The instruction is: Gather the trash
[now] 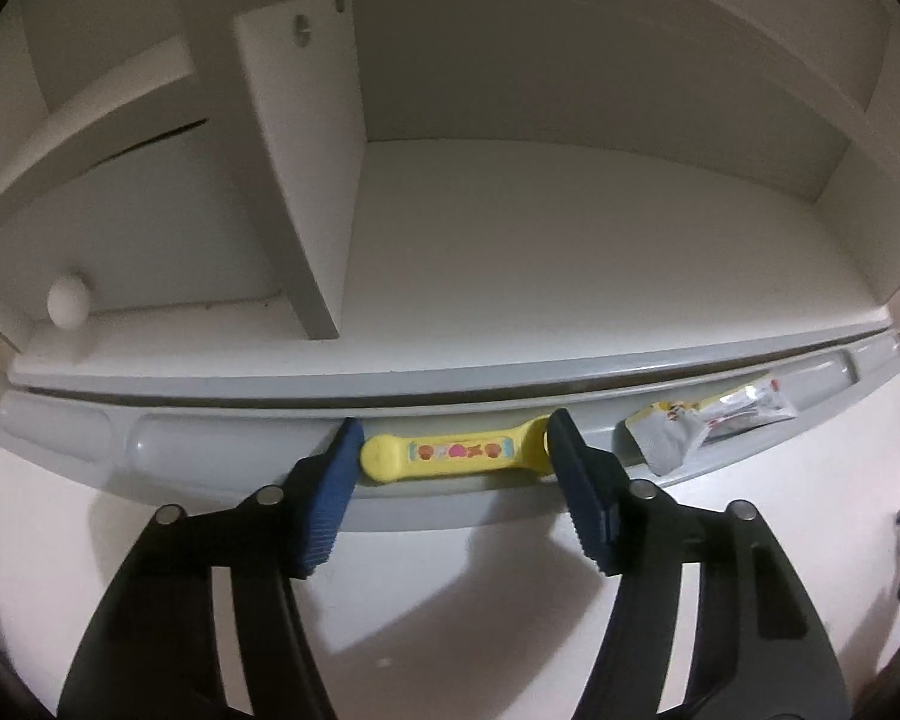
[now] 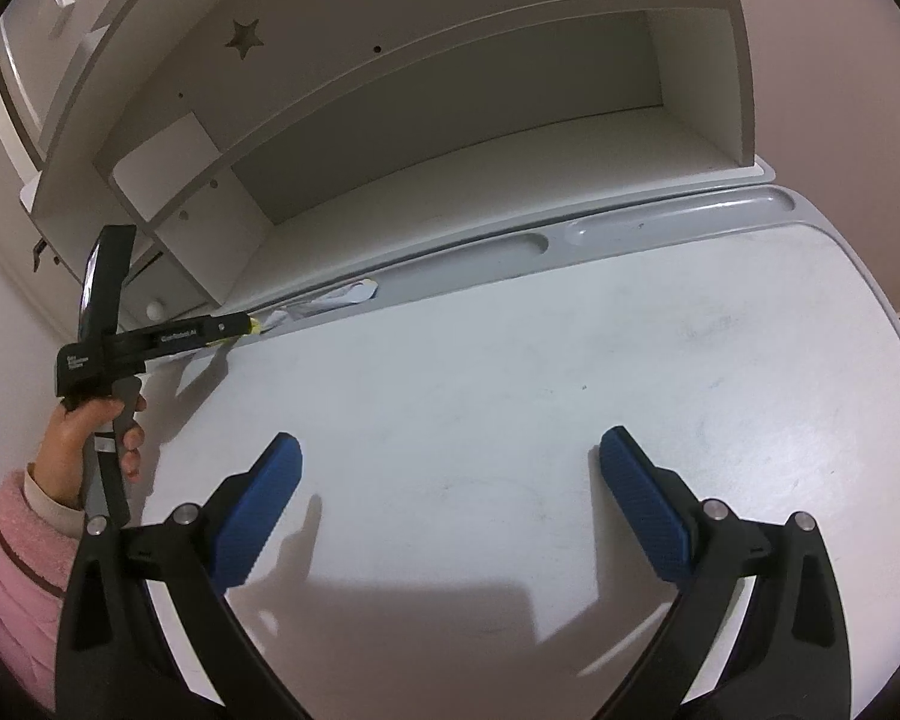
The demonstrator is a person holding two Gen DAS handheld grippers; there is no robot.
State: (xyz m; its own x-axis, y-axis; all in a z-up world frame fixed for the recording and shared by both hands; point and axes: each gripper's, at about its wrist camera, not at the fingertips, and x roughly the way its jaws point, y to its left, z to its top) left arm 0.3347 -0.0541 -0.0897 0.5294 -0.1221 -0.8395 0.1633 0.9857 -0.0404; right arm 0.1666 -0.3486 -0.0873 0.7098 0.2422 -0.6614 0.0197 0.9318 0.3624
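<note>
two wrappers (image 1: pixel 708 426) beside yellow opener (image 1: pixel 450 453) in desk groove (image 1: pixel 210 450), left jaws straddling it, right jaws wide

A yellow plastic piece (image 1: pixel 456 453) with a strip of small coloured pictures lies flat, running nine to three o'clock, in the grey groove at the bench's far edge. At its three o'clock, just apart, lies a crumpled white and silver wrapper (image 1: pixel 705 423).
</note>
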